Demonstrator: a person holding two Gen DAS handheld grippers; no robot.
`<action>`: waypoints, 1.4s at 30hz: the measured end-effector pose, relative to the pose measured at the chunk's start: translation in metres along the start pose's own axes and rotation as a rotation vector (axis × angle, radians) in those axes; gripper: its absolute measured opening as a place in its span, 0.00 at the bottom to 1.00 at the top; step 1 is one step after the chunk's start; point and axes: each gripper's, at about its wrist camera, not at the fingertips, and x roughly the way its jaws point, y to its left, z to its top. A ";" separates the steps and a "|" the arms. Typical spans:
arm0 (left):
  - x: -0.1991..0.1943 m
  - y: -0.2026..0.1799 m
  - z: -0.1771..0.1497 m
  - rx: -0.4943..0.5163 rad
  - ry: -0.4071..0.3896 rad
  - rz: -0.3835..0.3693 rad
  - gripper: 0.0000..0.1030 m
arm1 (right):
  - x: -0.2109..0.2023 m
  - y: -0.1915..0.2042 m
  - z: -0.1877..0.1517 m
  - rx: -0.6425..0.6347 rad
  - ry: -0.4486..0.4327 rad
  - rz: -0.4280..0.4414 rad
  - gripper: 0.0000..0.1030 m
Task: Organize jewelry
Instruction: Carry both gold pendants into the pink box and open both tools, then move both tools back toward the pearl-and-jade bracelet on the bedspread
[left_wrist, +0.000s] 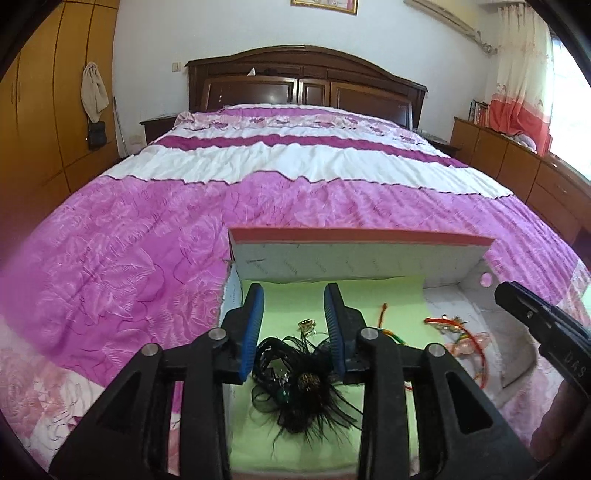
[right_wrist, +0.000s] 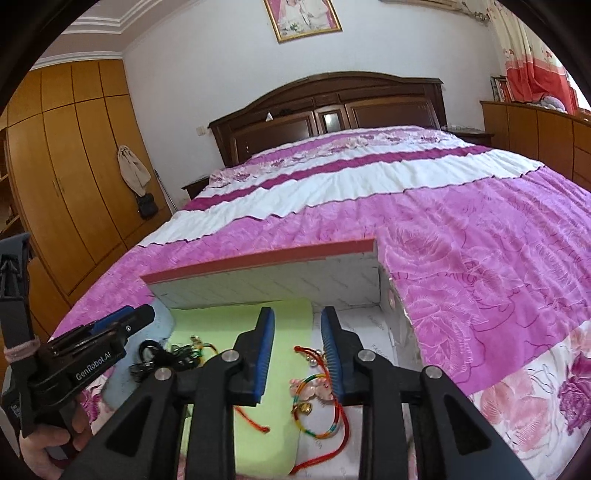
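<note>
- bed (left_wrist: 147, 258) with pink-purple floral quilt, fills most of both views
- open box (left_wrist: 354, 258) on the quilt, lid up, white lining; green pad (left_wrist: 295, 435) lies in its left part
- left gripper (left_wrist: 294, 314) hangs over the pad, jaws partly apart, nothing pinched; black feathered jewelry piece (left_wrist: 295, 387) lies on the pad below and between them
- right gripper (right_wrist: 297, 345) jaws partly apart, empty; red and multicolour cord bracelets (right_wrist: 317, 406) on the lining beneath
</note>
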 end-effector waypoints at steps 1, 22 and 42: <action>-0.004 0.000 0.001 0.000 -0.003 -0.002 0.25 | -0.006 0.001 0.000 0.000 -0.005 0.001 0.28; -0.065 -0.009 -0.035 -0.035 0.114 -0.110 0.26 | -0.097 0.000 -0.022 0.073 0.053 0.009 0.32; -0.048 -0.043 -0.085 0.035 0.295 -0.146 0.26 | -0.127 -0.027 -0.064 0.093 0.140 -0.027 0.34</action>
